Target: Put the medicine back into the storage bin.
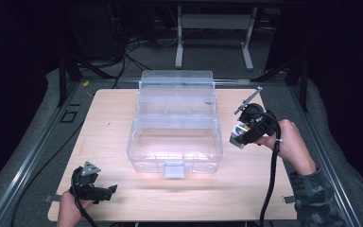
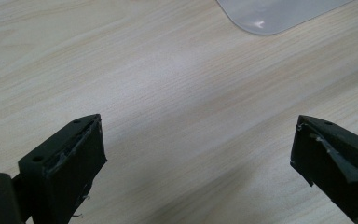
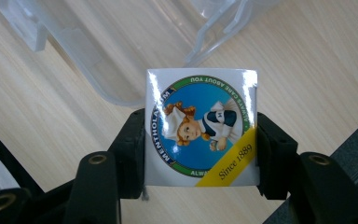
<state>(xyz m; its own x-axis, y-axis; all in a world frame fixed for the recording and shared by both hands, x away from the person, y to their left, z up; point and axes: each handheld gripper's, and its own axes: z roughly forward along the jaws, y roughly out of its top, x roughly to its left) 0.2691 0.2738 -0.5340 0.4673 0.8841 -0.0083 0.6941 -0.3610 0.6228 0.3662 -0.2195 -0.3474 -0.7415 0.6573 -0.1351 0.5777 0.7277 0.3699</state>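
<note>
On the pale wooden table, the biggest thing I see is a clear plastic storage box at the centre, lid swung open toward the far edge, a small latch tab on its near wall. At its right side, above the tabletop, my right gripper pinches a small white Mentholatum box between its two black jaws, pads pressed flat against opposite sides. In the right gripper view its glossy face carries a round blue emblem ringed in green, a nurse figure in a white cap, curved lettering, and a yellow corner band reading "Since 1889"; overhead light glints off the top edge. The clear box's rim lies just beyond it. Near the table's front left corner, my left gripper rests low over bare wood, jaws spread wide with nothing between them.
</note>
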